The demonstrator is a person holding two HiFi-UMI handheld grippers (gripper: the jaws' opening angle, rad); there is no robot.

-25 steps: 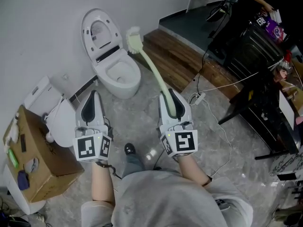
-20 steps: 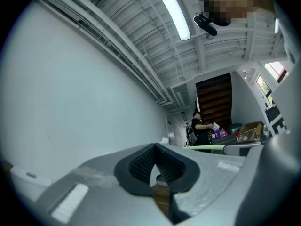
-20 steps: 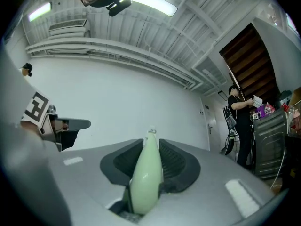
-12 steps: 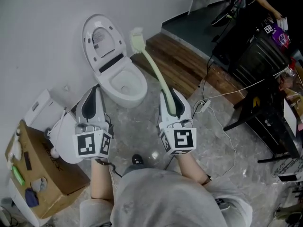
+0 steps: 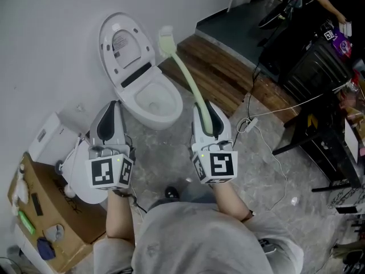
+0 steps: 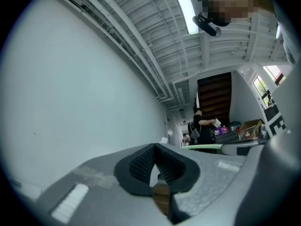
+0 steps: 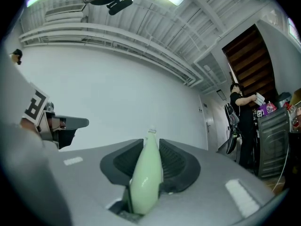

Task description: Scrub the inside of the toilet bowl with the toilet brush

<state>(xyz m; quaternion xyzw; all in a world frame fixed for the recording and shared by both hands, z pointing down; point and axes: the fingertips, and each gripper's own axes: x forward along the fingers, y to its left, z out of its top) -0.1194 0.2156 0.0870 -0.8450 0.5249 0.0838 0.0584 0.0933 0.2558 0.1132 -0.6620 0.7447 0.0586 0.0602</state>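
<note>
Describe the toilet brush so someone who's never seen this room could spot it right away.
Find the white toilet by the wall, lid up. Right of it the brush slants from the right gripper toward the lid. It is the only long, pale green thing there, with a whitish head at its far end.

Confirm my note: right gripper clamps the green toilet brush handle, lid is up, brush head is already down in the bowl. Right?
Not quite. The right gripper clamps the toilet brush handle and the lid is up, but the head view shows the brush head raised beside the lid, outside the bowl.
</note>
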